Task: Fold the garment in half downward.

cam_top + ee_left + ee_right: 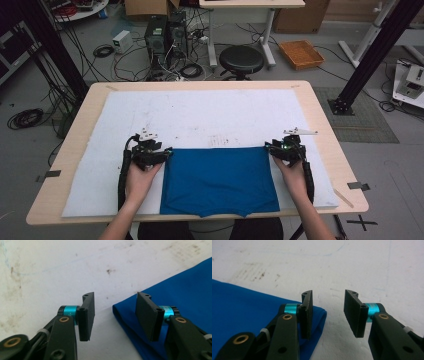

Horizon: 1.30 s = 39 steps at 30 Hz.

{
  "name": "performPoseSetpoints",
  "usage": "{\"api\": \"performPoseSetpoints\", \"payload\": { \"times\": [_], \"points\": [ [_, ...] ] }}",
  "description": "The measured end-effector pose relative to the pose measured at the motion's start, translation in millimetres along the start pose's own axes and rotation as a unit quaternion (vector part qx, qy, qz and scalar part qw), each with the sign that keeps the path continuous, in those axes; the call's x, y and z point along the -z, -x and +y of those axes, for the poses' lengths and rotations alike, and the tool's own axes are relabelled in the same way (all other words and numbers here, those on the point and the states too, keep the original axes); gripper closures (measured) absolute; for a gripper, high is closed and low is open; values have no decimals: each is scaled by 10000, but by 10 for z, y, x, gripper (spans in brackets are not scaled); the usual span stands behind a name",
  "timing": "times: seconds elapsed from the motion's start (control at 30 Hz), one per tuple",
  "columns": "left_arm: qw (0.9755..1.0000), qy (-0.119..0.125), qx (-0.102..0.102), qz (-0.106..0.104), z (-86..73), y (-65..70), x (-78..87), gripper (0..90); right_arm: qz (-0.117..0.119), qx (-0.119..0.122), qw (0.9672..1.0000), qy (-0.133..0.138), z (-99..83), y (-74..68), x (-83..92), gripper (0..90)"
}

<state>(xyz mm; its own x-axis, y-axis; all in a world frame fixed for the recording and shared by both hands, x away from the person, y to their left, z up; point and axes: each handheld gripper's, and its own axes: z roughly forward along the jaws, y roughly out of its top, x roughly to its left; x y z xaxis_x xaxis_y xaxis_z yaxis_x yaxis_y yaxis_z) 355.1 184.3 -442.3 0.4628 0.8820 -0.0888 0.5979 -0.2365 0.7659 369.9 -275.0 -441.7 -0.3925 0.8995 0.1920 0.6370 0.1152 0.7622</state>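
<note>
Two claws stand apart, gripping nothing: left claw (167, 152) at the blue cloth's (219, 180) upper-left corner, right claw (269, 148) at its upper-right corner, mid-frame.

We see a stained white mat (200, 115) covering our wooden table (327, 135), a black round stool (241, 59) beyond its far edge, an orange tray (301, 54) on the floor, computer towers (165, 32) amid tangled cables (125, 62).

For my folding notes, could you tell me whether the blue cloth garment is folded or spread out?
Folded: the blue cloth garment lies as a flat rectangle, and its corner shows a doubled, rounded edge.
</note>
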Motion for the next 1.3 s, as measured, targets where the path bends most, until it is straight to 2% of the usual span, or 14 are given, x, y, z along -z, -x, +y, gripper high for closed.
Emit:
{"api": "performPoseSetpoints", "payload": {
  "times": [0.1,0.17,0.23,0.3,0.37,0.47,0.53,0.6,0.73,0.77,0.93,1.03,1.13,1.3],
  "points": [
    [9999,-116,-50,-43,-26,3,-25,565,-8,132,9994,-313,-18,-15,-107,641],
    [9999,-127,-82,-62,-36,10,-32,640,-72,246,9992,-301,-28,-25,-105,725],
    [9998,-104,-65,-184,-46,19,-31,724,94,290,9991,-298,-40,-18,-96,825],
    [9996,-80,-124,-255,-49,52,-33,819,91,439,9986,-273,-58,-45,-86,859],
    [9995,-83,-278,-157,-41,93,-31,854,54,536,9982,-261,-65,-61,-75,869],
    [9994,-74,-316,-139,-30,98,-38,862,47,552,9983,-193,-49,-33,-67,876],
    [9996,-41,-240,-169,-8,79,-57,863,72,517,9985,-192,-35,-21,-66,876],
    [9997,-37,-184,-127,65,60,-114,863,62,633,9979,-101,33,13,-85,877],
    [9998,-10,-189,-86,151,36,-163,863,31,655,9978,-99,119,55,-129,877],
    [9999,20,-163,-51,198,14,-198,863,11,659,9978,-103,188,89,-158,877],
    [9998,53,-192,27,263,-34,-271,862,-31,624,9980,-56,316,185,-234,877],
    [9997,51,-198,152,304,-64,-342,868,-6,532,9986,-11,333,228,-283,877],
    [9996,20,-226,190,331,-83,-369,869,-33,507,9987,-88,314,259,-335,877],
    [9993,60,-284,221,345,-74,-363,863,-51,581,9983,11,323,250,-324,861]
  ]
}}
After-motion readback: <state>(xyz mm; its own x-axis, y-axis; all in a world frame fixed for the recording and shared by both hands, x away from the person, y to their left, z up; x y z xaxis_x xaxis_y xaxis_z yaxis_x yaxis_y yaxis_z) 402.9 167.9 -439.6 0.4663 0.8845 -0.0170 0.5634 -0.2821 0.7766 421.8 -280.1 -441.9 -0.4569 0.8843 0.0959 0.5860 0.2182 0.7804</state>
